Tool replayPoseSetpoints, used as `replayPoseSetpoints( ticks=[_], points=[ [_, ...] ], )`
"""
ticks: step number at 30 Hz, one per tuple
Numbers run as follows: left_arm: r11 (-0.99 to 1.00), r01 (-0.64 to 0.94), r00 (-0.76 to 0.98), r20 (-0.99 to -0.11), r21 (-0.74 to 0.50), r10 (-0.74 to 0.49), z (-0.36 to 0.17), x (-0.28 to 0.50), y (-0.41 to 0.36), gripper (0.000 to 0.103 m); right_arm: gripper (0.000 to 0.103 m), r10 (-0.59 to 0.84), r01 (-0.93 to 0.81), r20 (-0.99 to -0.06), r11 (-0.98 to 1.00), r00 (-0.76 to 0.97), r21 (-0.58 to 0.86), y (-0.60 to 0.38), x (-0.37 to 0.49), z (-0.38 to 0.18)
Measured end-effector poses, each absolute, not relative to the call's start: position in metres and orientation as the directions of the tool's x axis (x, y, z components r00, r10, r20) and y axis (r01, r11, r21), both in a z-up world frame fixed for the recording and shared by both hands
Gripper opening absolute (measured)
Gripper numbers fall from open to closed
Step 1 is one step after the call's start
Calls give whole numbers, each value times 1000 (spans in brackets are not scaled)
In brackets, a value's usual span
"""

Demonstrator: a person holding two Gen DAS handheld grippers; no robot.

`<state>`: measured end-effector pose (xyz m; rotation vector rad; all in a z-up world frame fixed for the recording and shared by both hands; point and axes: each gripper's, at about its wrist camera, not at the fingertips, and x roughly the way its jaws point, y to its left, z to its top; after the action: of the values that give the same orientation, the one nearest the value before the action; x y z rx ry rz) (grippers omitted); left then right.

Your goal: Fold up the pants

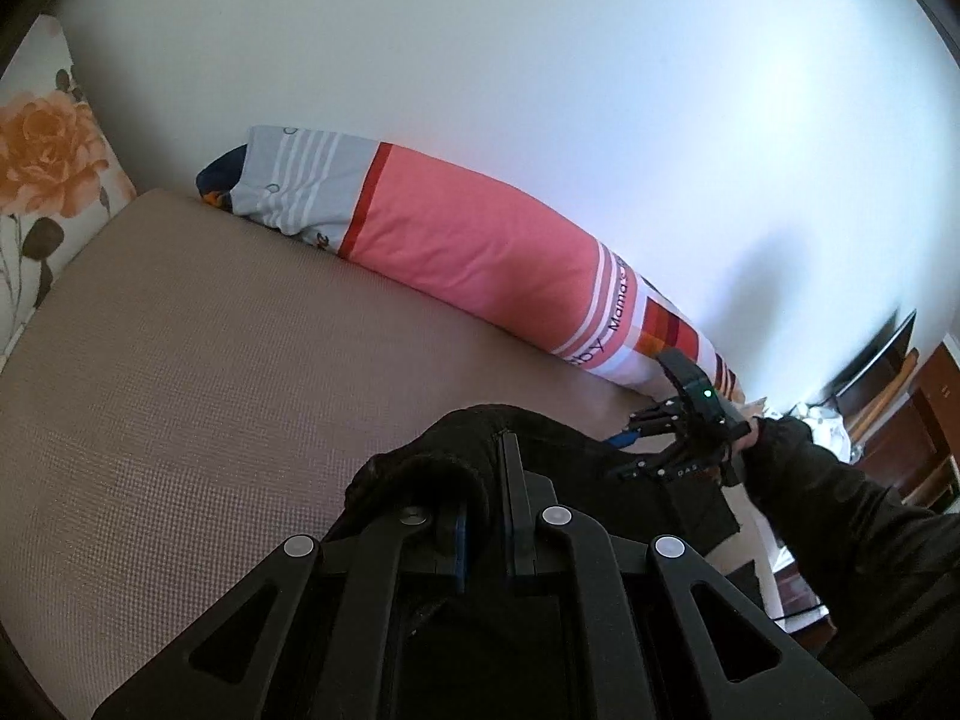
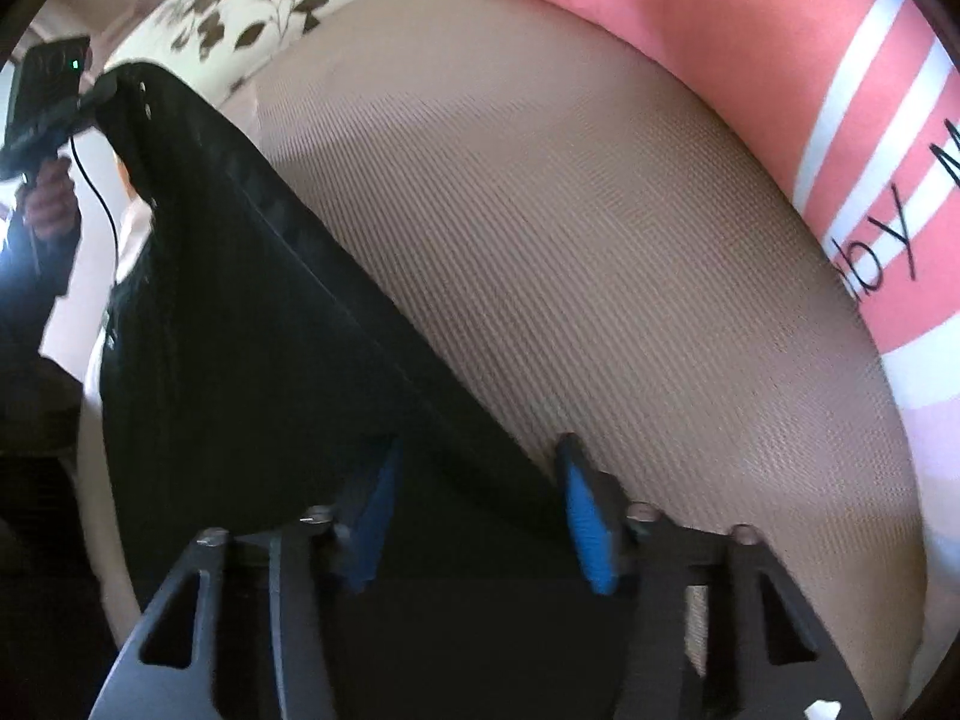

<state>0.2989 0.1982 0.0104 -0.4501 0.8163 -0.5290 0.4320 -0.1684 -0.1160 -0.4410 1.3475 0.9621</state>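
- Reading "Mama" and "by" on pink bolster [image 1: 480,240]
- left gripper [image 1: 486,516] clenched on black pants [image 2: 240,300]
- right gripper [image 2: 480,516] jaws spread, straddling pants edge
- tan mattress [image 1: 180,390] beyond

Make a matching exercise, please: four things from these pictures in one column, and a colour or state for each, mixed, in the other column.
Things:
1. pants
2. left gripper
3. right gripper
4. bolster pillow

States:
a. open, fingers apart
b. black, lifted at one end
c. pink, lying along the wall
d. shut on dark fabric

Pairs: 1-b, 2-d, 3-a, 4-c
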Motion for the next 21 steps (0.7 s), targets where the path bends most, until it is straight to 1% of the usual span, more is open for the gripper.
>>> replayPoseSetpoints(
  ticks=[2,5,6,8,9,13,14,16,18,21],
  points=[
    [784,261,570,-566,-563,-596,11,299,199,8,39,288,-785,-956,580,-53,218,-172,431,-119],
    [786,257,568,-570,-562,-593,9,301,200,8,34,279,-770,-960,610,-15,189,-174,428,-119],
    [789,254,568,-574,-560,-590,8,302,199,8,31,274,-771,-962,612,1,174,-173,426,-119],
    [787,255,565,-574,-561,-592,8,302,198,8,20,235,-780,-970,617,55,105,-170,418,-119],
    [794,256,566,-580,-552,-586,8,302,197,8,11,222,-776,-973,625,71,86,-172,417,-118],
    [815,254,575,-597,-520,-560,7,304,195,8,7,168,-740,-962,671,217,-50,-165,392,-102],
    [815,247,573,-599,-524,-559,6,305,196,8,7,154,-714,-948,693,279,-97,-163,381,-94],
    [820,246,576,-602,-517,-553,7,304,198,8,7,135,-657,-925,740,356,-145,-160,364,-81],
    [835,250,580,-615,-490,-534,9,300,199,8,7,104,-593,-888,778,449,-209,-159,337,-63],
    [837,261,577,-617,-481,-535,13,290,202,8,7,66,-534,-846,801,528,-271,-157,297,-45]
  ],
)
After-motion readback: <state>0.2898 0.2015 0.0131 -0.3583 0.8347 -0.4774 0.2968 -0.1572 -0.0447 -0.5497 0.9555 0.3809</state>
